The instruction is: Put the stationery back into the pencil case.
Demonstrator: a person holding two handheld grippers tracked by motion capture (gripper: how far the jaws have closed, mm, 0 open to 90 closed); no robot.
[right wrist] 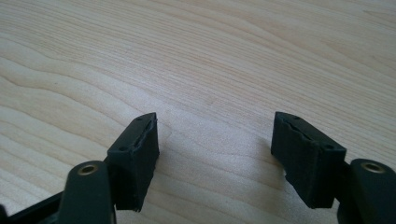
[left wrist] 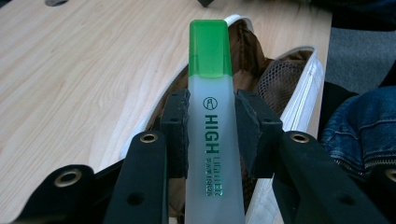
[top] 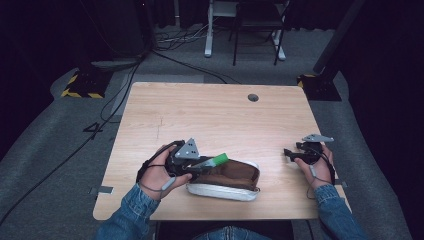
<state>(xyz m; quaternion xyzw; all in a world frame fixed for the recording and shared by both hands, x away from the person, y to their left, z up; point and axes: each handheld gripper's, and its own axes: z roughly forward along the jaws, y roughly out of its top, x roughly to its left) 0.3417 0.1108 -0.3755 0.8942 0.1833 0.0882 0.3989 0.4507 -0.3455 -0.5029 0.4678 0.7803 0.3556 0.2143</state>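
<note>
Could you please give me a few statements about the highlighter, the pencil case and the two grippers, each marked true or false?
1. The left gripper is shut on the white-barrelled highlighter with a green cap. True.
2. The highlighter's green cap points back toward the person. False: it points away from the gripper, out over the open case.
3. The white zip-up pencil case with a brown lining lies unzipped and open on the light wooden table. True.
4. The right gripper holds a pen. False: its fingers stand apart with nothing between them, above bare wood.
5. The right gripper rests inside the pencil case. False: it is off to the case's right, apart from it.
</note>
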